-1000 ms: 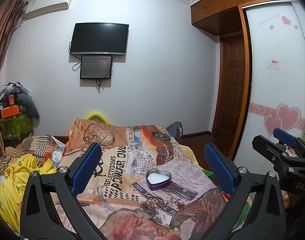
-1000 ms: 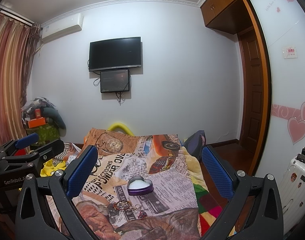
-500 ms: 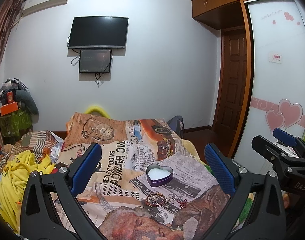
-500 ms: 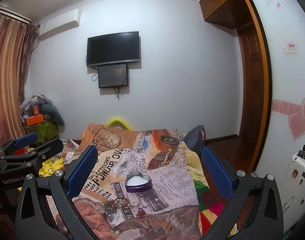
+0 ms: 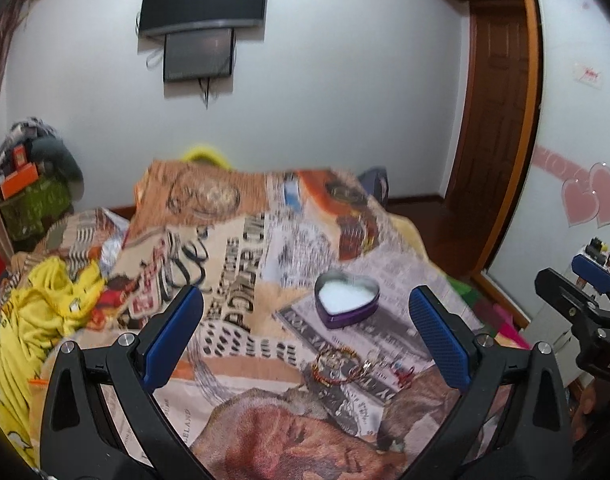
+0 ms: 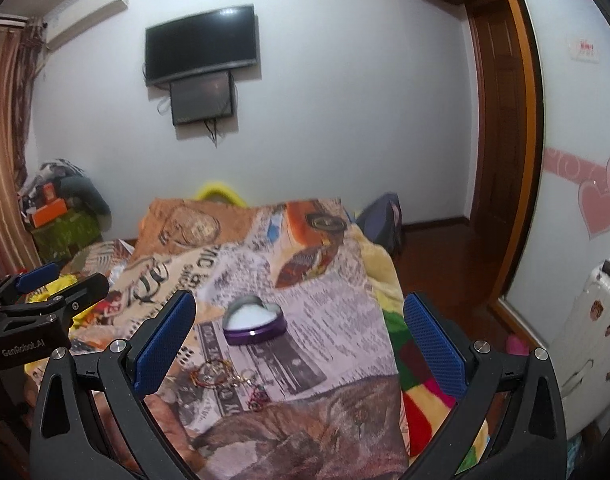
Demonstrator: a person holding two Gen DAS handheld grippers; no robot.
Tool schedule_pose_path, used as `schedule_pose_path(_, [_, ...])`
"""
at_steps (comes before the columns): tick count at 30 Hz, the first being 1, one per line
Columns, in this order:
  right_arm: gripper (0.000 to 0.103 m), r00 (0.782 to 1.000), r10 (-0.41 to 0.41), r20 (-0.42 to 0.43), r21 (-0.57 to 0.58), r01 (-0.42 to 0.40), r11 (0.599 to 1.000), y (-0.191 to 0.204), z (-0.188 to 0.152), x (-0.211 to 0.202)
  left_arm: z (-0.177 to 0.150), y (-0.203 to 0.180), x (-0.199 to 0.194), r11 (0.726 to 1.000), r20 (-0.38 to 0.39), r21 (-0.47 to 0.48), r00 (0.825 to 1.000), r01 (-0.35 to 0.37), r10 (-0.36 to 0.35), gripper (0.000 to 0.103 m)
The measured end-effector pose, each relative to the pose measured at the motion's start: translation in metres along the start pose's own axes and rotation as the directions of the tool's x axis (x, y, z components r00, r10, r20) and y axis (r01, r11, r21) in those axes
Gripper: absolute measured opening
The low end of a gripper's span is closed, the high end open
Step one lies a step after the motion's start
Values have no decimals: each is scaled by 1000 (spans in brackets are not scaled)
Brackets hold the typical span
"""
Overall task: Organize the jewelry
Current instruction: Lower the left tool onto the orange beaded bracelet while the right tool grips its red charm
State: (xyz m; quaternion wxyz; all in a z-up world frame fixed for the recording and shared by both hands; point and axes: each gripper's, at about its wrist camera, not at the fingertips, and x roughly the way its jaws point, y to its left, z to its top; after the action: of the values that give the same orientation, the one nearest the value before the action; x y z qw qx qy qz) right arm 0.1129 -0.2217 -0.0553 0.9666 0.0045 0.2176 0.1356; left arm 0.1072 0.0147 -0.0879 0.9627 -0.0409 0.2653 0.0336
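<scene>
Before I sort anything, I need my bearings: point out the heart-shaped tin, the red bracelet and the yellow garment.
heart-shaped tin [image 5: 347, 300]: left wrist view, white lining inside.
red bracelet [image 5: 335, 368]: left wrist view, on its loop.
yellow garment [image 5: 37, 312]: left wrist view, crumpled middle.

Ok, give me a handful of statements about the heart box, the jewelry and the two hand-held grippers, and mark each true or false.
1. The heart-shaped box sits open on the blanket with a white lining showing. True.
2. The jewelry is already inside the box. False: the bracelet and small pieces lie on the blanket, on the near side of the box.
3. The left hand-held gripper is open and holds nothing. True.
4. The right hand-held gripper is shut on a bracelet. False: its jaws stand wide apart and empty.
5. The box's outer wall is purple. True.
</scene>
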Motion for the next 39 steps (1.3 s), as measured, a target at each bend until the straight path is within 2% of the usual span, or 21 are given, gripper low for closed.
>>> schedule_pose_path(8, [103, 991, -17, -132, 8, 18, 1000, -13, -19, 40, -20, 9, 56, 1000, -162, 5, 987, -10, 11, 102])
schedule_pose_path(11, [103, 985, -17, -172, 9, 19, 1000, -19, -29, 53, -29, 11, 73, 999, -215, 20, 976, -27, 31, 96])
schedule_pose_path(13, [103, 982, -17, -190, 17, 21, 1000, -23, -35, 60, -35, 13, 85, 999, -253, 26, 967, -34, 39, 88])
schedule_pose_path(17, [102, 975, -12, -220, 30, 20, 999, -29, -44, 69, -43, 16, 102, 999, -311, 25, 950, -21, 28, 78])
schedule_pose_path(19, [98, 971, -5, -238, 27, 11, 1000, -30, -47, 74, -46, 15, 109, 999, -338, 32, 941, -8, 19, 70])
schedule_pose_path(22, [90, 963, 23, -269, 18, -18, 1000, -28, -52, 84, -50, 11, 119, 999, -370, 45, 929, 10, 7, 65])
schedule_pose_path(25, [78, 951, 63, -303, 12, -63, 998, -23, -58, 93, -52, 10, 127, 999, -392, 48, 920, 23, -3, 55])
schedule_pose_path(30, [61, 923, 142, -358, 5, -150, 989, -10, -68, 104, -59, 7, 139, 996, -440, 49, 897, 69, -41, 51])
schedule_pose_path(33, [54, 908, 173, -382, -2, -188, 982, -2, -73, 110, -63, 6, 143, 995, -456, 45, 888, 90, -59, 49])
schedule_pose_path(35, [53, 897, 190, -399, -3, -209, 978, 3, -77, 114, -65, 5, 145, 994, -460, 41, 885, 102, -72, 47])
schedule_pose_path(37, [52, 887, 207, -413, -1, -228, 974, 7, -80, 116, -66, 3, 147, 992, -465, 42, 881, 120, -87, 40])
schedule_pose_path(39, [47, 876, 216, -432, -10, -244, 970, 12, -83, 119, -69, 2, 149, 989, -477, 34, 872, 143, -110, 34])
